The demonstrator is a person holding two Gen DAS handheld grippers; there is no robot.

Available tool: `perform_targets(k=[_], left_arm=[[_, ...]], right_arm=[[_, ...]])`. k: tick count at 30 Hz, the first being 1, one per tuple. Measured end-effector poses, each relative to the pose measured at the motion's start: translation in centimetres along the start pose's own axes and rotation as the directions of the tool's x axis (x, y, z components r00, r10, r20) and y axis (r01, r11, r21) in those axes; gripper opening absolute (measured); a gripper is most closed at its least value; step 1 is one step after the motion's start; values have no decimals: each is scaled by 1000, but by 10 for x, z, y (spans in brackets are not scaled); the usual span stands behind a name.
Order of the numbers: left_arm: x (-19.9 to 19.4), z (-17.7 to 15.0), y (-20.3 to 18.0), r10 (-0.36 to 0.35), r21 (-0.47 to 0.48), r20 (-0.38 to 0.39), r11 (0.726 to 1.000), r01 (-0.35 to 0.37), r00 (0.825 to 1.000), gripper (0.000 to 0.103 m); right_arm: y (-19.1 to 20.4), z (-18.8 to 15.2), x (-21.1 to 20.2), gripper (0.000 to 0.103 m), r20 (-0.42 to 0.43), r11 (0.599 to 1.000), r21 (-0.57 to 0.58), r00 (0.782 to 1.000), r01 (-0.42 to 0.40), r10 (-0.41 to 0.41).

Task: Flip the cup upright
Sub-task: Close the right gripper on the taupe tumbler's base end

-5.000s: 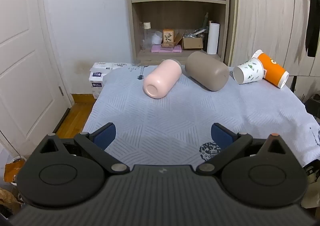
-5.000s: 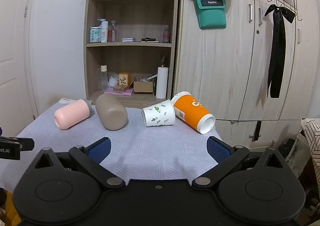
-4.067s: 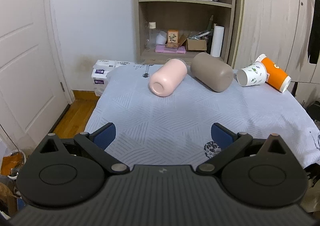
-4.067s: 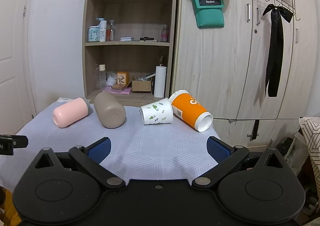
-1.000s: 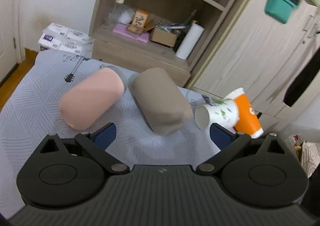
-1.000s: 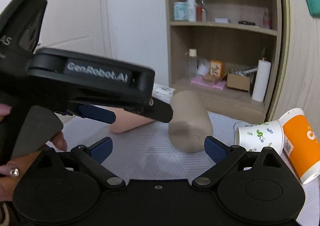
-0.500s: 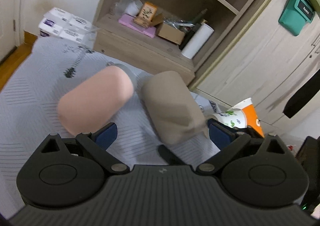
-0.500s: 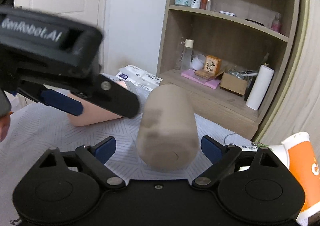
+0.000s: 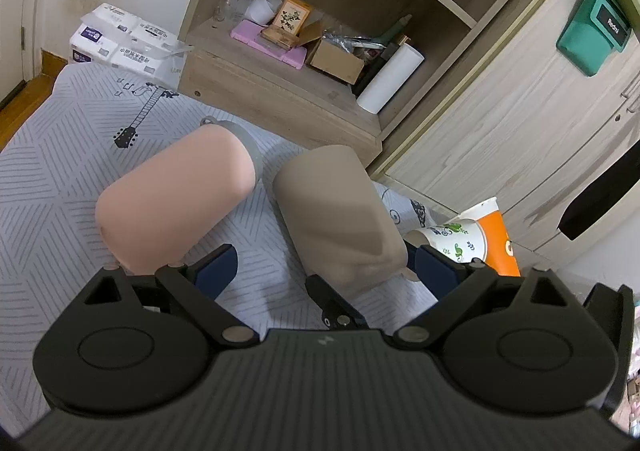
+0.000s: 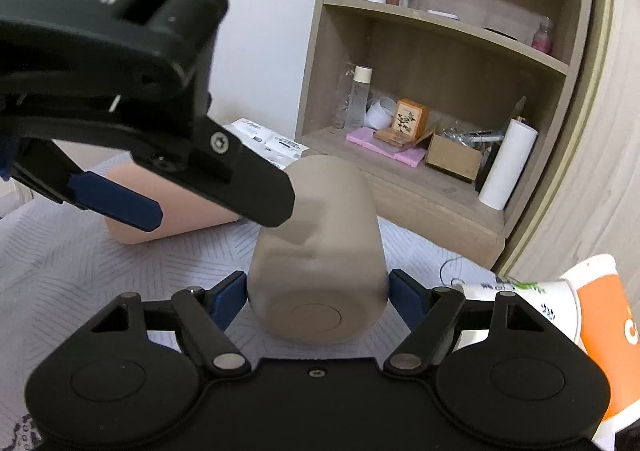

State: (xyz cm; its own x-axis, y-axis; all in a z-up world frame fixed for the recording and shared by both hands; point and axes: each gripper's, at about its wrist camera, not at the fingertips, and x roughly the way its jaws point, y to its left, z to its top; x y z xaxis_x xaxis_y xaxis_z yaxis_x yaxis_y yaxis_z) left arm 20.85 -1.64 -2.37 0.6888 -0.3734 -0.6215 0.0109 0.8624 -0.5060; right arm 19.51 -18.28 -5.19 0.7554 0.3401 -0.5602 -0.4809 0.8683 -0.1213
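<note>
A taupe cup [image 9: 336, 211] [image 10: 320, 251] lies on its side on the grey patterned cloth [image 9: 48, 187], its flat base toward me. My right gripper [image 10: 318, 297] is open with a blue pad on each side of the cup's base end; whether the pads touch it is unclear. My left gripper [image 9: 326, 265] is open and hovers above the same cup; it also shows in the right wrist view [image 10: 192, 199], upper left. A pink cup [image 9: 176, 199] lies on its side to the left.
A white leaf-print paper cup [image 9: 452, 239] and an orange paper cup [image 9: 496, 239] lie on their sides at the right. A wooden shelf unit [image 9: 312, 63] and cupboard doors [image 9: 520, 123] stand behind the table. Tissue packs [image 9: 124, 39] sit at the far left.
Both grippers have moved forward to the taupe cup. The right gripper's pads now flank its base end, and the left gripper has come lower over it.
</note>
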Motion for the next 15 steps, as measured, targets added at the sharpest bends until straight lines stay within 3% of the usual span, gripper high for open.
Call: perform_targets(k=[15], left_arm=[[-9, -23, -1, -40, 7, -65, 999, 40, 997, 96]], right_arm=[[12, -16, -44, 81, -19, 995, 101, 1000, -14, 16]])
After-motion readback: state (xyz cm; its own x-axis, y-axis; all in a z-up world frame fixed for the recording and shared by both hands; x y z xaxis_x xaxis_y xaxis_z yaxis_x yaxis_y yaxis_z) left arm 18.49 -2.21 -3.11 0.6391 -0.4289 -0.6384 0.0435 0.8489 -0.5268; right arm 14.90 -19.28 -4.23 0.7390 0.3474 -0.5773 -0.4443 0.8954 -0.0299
